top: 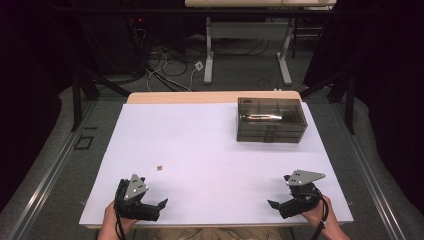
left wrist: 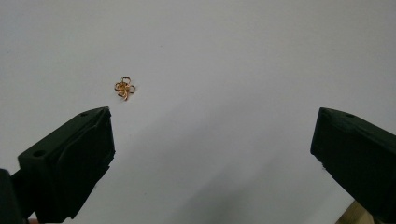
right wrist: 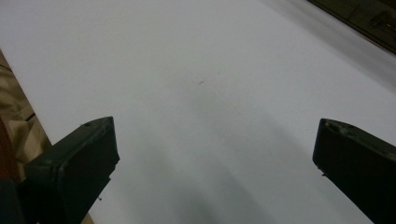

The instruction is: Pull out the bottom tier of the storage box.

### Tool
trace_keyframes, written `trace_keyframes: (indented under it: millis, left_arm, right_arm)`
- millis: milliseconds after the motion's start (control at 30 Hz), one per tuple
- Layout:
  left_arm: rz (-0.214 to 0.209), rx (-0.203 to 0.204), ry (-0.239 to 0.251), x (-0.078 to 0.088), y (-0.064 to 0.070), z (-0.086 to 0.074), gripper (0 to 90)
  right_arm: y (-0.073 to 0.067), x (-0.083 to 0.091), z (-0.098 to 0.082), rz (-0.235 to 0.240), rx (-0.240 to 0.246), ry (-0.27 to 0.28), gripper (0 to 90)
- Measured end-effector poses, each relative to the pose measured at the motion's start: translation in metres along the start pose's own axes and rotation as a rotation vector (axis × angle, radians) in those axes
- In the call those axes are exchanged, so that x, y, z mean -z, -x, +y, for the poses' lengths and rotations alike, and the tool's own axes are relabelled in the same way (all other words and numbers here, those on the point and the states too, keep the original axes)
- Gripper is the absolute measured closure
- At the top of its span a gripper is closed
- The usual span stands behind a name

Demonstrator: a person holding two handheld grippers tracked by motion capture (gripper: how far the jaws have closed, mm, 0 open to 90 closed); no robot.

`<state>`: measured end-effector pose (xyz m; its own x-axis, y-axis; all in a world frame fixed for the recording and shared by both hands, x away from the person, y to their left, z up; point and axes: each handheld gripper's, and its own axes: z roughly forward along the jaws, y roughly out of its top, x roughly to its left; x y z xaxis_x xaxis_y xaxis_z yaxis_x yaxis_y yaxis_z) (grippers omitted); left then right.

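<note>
Charm [left wrist: 124,88]: tiny gold wire piece, looped like a clover, lying flat on the white surface [top: 210,150], toward the near-left corner, well clear of every edge. Left gripper [top: 161,204] sits near it at the near edge, jaws wide and empty; in the left gripper view the charm lies ahead of the jaws and off toward one of them, not centred. Likely step: pick it up with the left. To do it well: shift the gripper first so the charm sits midway between the jaws, come down steep, tips just touching the surface, close slowly. It's thin and light, so a skewed close will probably flick it away or ride over it. Right gripper [top: 272,203] rests at the near-right corner, jaws also wide, nothing held; keep it parked. Box [top: 270,120], smoky clear plastic with compartments and drawers, stands at the far-right; something long and shiny lies in it, can't tell what.
</note>
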<state>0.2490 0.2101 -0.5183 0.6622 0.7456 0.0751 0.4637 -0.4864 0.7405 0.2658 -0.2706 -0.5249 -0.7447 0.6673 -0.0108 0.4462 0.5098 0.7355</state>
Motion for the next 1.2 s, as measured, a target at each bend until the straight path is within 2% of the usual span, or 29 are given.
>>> trace_keyframes:
  millis: [267,433,933,1200]
  left_arm:
    - [0.002,0.007,-0.007,-0.001,0.000,-0.001,0.0]
    - [0.004,-0.002,-0.001,-0.001,0.000,0.000,0.0]
    - [0.000,-0.014,-0.021,-0.004,0.000,0.000,0.0]
    - [-0.006,-0.010,-0.022,-0.005,-0.001,0.000,0.0]
  right_arm:
    - [0.004,-0.008,0.006,0.006,-0.015,-0.001,0.0]
    - [0.007,-0.012,0.011,0.002,-0.025,-0.019,0.0]
    - [0.023,-0.031,0.025,-0.010,-0.050,-0.056,0.0]
    - [0.036,-0.042,0.030,-0.030,-0.107,-0.072,0.0]
